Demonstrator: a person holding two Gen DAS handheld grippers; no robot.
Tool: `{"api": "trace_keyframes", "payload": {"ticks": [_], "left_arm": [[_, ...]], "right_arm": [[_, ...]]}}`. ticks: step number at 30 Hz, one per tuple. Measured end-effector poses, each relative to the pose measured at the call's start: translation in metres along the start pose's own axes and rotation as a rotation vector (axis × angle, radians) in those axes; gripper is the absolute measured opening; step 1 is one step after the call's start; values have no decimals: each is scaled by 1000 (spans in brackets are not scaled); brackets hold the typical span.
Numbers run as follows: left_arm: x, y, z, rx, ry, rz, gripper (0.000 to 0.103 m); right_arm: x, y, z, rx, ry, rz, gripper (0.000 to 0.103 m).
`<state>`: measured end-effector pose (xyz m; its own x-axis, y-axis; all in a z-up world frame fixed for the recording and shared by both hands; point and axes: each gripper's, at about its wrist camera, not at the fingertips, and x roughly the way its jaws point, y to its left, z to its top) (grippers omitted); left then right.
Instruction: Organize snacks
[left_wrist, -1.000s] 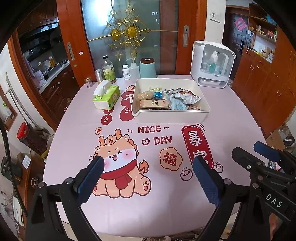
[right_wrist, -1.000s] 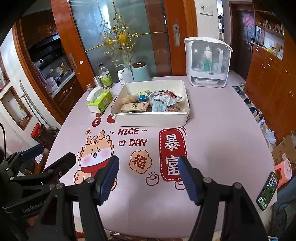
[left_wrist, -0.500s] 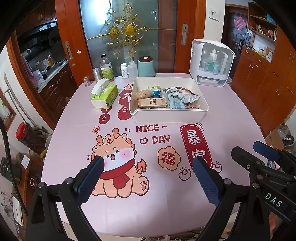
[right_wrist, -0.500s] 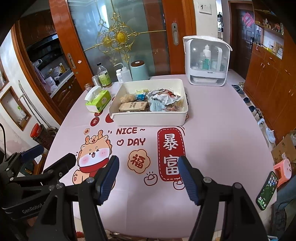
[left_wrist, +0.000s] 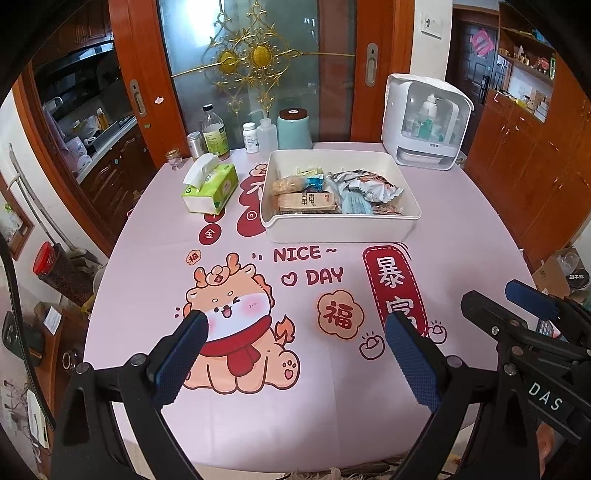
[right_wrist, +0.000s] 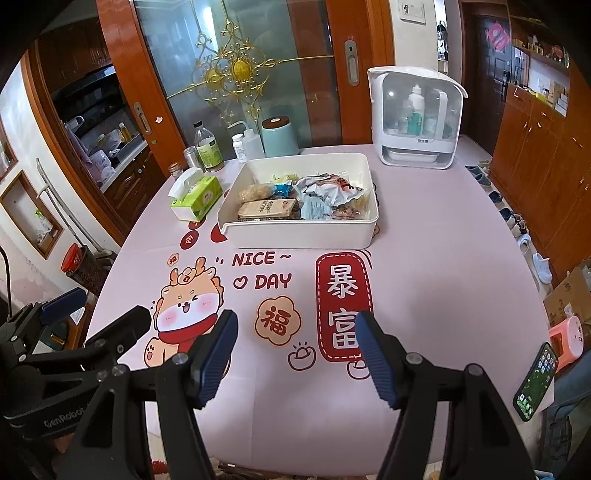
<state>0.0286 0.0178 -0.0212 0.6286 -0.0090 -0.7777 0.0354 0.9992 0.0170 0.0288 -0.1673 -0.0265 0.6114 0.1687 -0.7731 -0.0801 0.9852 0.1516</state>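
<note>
We're looking at the white plastic bin (left_wrist: 340, 227), rectangular w/ rounded corners, sitting toward the far side of the table (left_wrist: 461, 258). Snacks are lying packed inside it: a tan flat packet (left_wrist: 304, 202) at front, a round bready one in clear wrap (left_wrist: 288, 184) behind it, a crinkly silver foil bag (left_wrist: 365, 184) and a pale blue packet (left_wrist: 356, 205) on the right. Pink cloth w/ a cartoon dragon (left_wrist: 236, 317) print is covering the tabletop.

Left of the bin, a green tissue box (left_wrist: 210, 188) is standing just beside it, not touching as far as we're seeing. Behind: a glass bottle (left_wrist: 214, 134), a pill jar (left_wrist: 250, 137), a squeeze bottle (left_wrist: 267, 134), a teal canister (left_wrist: 294, 129). A white dome-lid organizer (left_wrist: 426, 122) is sitting back right. A phone (right_wrist: 535, 376) is lying at the near right table edge.

Left gripper (left_wrist: 295, 354) is hovering over the near edge, jaws spread wide, holding nothing. Right gripper (right_wrist: 295, 354) is doing the same, jaws apart & empty. The bin is lying well ahead of both, w/ bare printed cloth between.
</note>
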Motion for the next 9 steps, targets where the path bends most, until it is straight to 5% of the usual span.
{"api": "trace_keyframes", "payload": {"ticks": [9], "left_arm": [[0, 2, 1, 3, 2, -1, 96]], "right_arm": [[3, 1, 3, -2, 10, 7, 67]]}}
